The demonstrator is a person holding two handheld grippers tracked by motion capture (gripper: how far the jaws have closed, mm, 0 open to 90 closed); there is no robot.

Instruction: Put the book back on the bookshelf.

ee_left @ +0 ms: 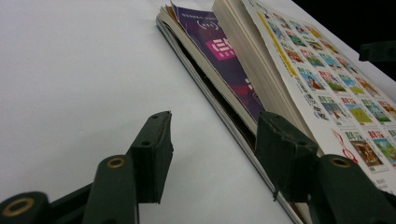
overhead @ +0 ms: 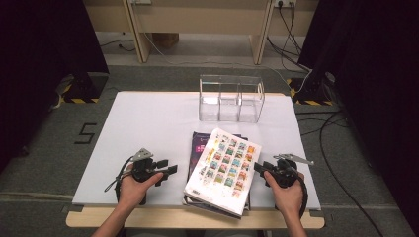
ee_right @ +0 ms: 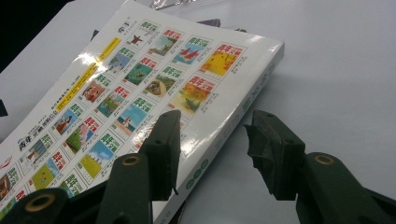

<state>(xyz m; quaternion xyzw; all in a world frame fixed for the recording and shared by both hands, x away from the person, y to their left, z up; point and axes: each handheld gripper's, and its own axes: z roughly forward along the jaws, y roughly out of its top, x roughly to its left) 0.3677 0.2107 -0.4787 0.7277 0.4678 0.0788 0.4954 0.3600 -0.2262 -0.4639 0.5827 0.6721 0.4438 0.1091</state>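
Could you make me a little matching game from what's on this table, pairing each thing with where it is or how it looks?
Things:
1. clear acrylic organizer
2. white-covered book
3. purple-covered book
4. left hand-held gripper

Descriptions:
A. under another book, in the stack
B. open, beside the stack's left edge
C. at the table's far edge, three compartments
D. top of the stack, rows of small colourful pictures

Pairs: 1-C, 2-D, 3-A, 4-B

A clear plastic organiser (overhead: 230, 98) with three compartments stands at the far edge of the white table (overhead: 148, 123), well ahead of both grippers and roughly midway between them. Beyond it, cables (overhead: 291, 29) trail over the grey floor (overhead: 49, 148), marked with a black 5 (overhead: 85, 134) out past the left gripper.
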